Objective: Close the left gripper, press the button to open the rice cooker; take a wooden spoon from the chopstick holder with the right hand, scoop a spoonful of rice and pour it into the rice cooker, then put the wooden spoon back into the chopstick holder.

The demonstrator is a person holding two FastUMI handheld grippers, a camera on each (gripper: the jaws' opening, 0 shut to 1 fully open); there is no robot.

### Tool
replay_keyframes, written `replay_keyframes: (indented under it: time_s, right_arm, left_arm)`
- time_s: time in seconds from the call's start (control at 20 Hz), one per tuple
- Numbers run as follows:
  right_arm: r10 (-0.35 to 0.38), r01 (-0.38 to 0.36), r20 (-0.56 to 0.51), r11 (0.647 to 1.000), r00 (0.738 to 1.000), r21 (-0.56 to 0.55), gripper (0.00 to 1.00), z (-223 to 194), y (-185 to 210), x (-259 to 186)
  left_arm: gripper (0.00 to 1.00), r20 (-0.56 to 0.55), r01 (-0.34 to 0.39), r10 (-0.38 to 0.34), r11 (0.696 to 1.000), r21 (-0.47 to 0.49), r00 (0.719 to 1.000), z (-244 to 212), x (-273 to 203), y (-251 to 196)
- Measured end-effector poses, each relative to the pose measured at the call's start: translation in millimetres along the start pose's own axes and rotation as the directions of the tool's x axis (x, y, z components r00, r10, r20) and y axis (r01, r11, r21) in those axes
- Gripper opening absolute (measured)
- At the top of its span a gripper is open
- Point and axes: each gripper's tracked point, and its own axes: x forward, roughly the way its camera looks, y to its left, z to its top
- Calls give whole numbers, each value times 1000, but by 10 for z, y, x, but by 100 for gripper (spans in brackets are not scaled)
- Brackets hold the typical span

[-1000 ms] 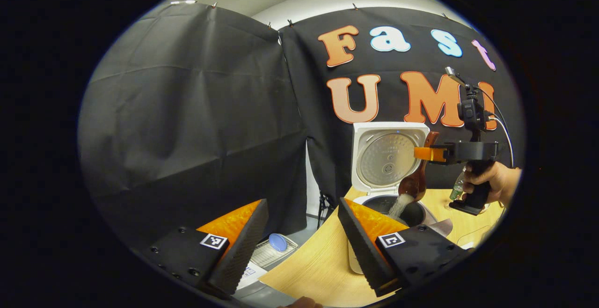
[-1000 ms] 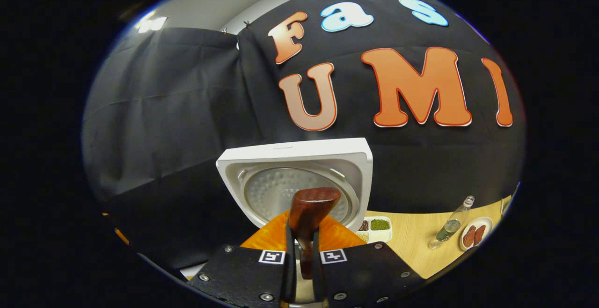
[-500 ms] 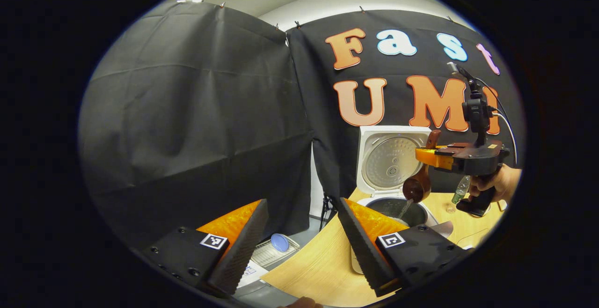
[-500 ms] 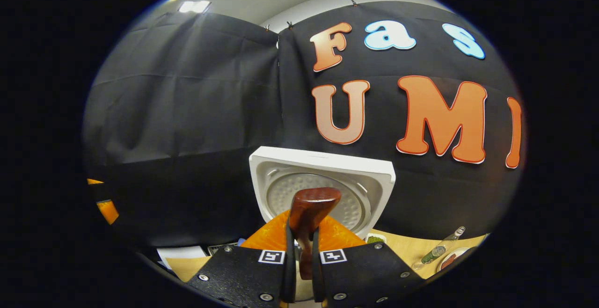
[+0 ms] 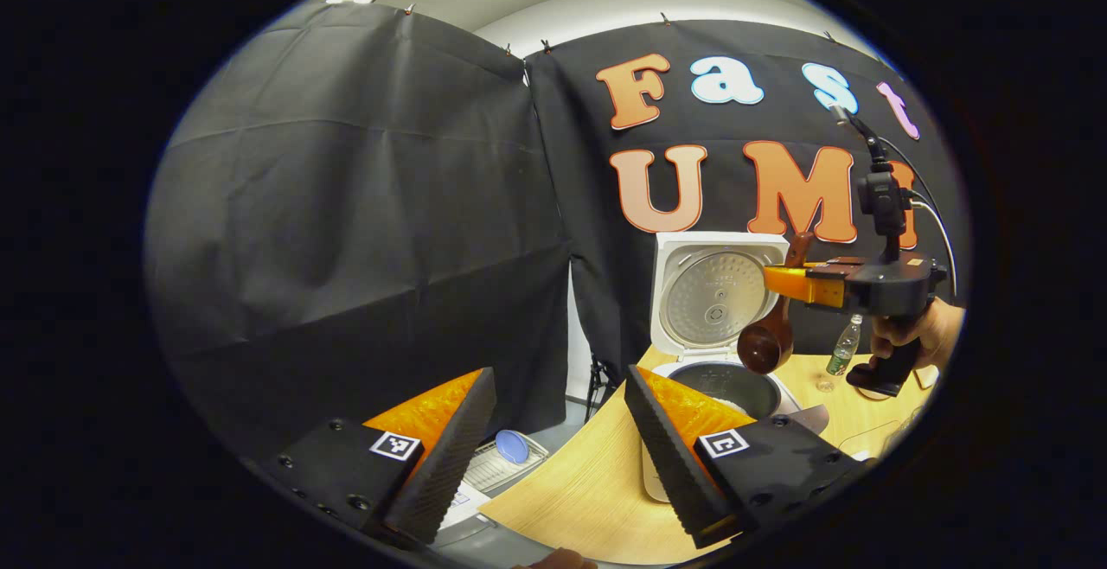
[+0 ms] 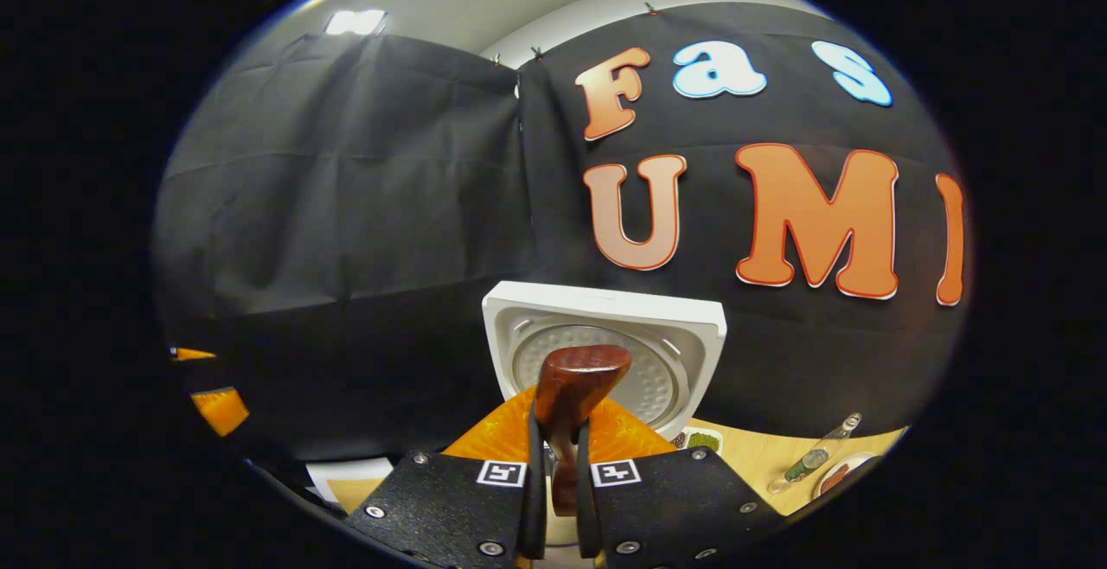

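Gaping rice cooker (image 5: 713, 353), rice (image 5: 731, 405) inside, wooden spoon (image 5: 770, 335) above

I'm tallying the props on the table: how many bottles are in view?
1. A single bottle stands upright on the table to the right of the open rice cooker; in the right gripper view it appears at the far right. Others may be hidden.

Your right gripper (image 6: 553, 500) is clamped on the wooden spoon (image 6: 572, 405), both fingers pressing its handle, whose end rises between them. Just beyond it stands the rice cooker's raised lid (image 6: 605, 353), inner plate facing you. To the far right on the table (image 6: 752, 465) lie a bottle (image 6: 813, 458) and a plate (image 6: 843, 474).
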Motion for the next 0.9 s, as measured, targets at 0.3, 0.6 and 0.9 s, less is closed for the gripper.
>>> replay_keyframes:
  time_s: [0.3,0.6,0.9]
  right_arm:
    - [-44,36,20,951,999,307,13,120,-658,-659]
    - [-117,84,28,840,993,536,13,99,-1538,-1448]
    - [-265,244,-45,790,963,562,13,-400,-2468,-2326]
  left_arm:
    - [96,-5,-22,22,1000,0,1000,77,-86,-180]
    - [96,-60,40,-45,996,-79,997,43,-347,-945]
    - [99,-102,126,-135,988,-90,986,23,-539,-1709]
